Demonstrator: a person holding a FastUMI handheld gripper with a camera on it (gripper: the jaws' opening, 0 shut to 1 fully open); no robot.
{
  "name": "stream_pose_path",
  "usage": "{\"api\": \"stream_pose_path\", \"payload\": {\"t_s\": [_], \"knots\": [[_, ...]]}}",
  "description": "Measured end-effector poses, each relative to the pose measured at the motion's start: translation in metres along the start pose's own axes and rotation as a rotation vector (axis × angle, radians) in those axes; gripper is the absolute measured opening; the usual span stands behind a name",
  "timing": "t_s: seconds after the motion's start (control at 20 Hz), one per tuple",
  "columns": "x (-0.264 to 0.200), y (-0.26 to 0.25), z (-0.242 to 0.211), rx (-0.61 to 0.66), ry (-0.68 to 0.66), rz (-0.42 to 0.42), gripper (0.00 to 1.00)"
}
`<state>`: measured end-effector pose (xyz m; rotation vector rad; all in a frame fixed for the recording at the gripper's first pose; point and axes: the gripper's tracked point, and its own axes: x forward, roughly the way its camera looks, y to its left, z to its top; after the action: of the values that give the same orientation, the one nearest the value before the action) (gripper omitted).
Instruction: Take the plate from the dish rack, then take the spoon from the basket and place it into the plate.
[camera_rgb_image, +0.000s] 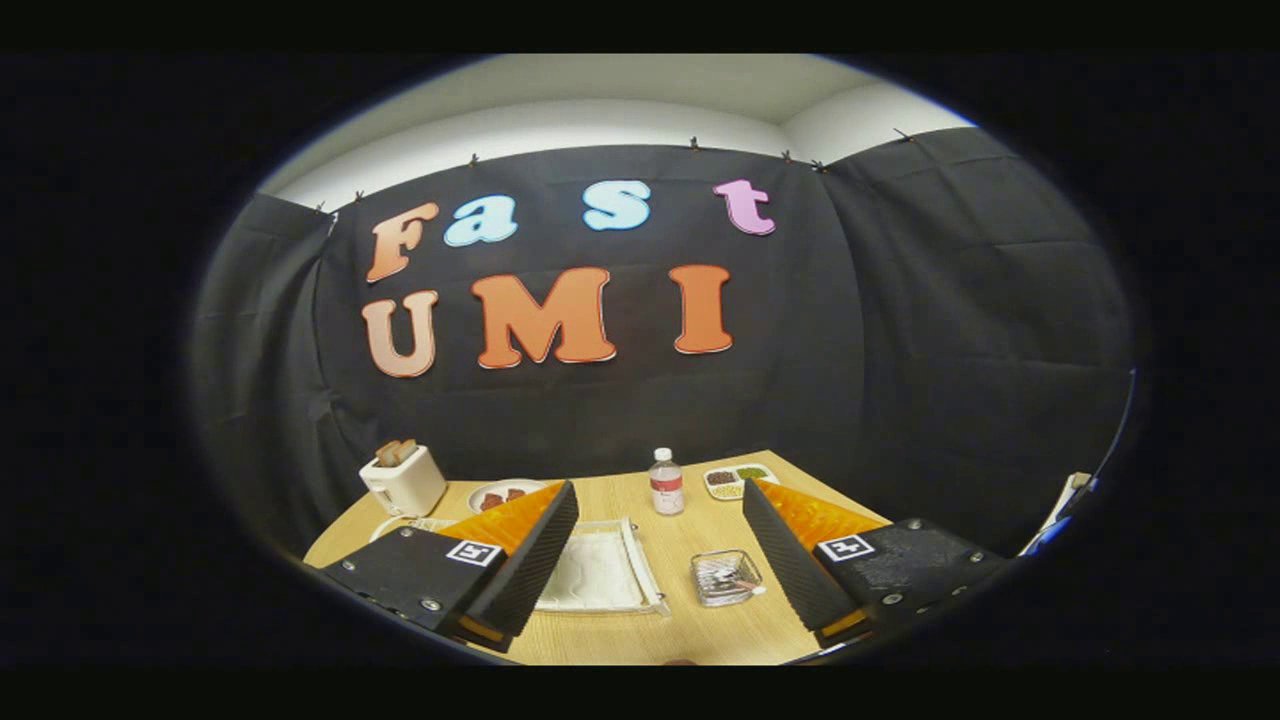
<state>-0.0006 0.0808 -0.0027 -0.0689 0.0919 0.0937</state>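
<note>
Hovering wide open and empty, the gripper (660, 500) frames a red-labelled bottle (666, 482), its print too small to read.

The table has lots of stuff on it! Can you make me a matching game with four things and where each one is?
Things:
1. toaster
2. bottle
3. white tray
4. clear basket

Places:
A. between the open fingers, nearer the right one
B. far end, middle of the table
C. far left corner, bread in it
D. beside the left finger

Pairs: 1-C, 2-B, 3-D, 4-A. The gripper holds nothing.
</note>
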Motion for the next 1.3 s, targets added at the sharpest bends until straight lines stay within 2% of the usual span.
{"api": "stream_pose_path", "payload": {"t_s": [0.4, 0.9, 1.25, 1.3], "knots": [[0.018, 0.032, -0.029, -0.042, 0.082, 0.042, 0.99], [0.078, 0.103, -0.084, -0.096, 0.244, 0.136, 0.99], [0.125, 0.119, -0.156, -0.119, 0.455, 0.102, 0.98], [0.129, 0.121, -0.164, -0.106, 0.481, 0.098, 0.93]]}}
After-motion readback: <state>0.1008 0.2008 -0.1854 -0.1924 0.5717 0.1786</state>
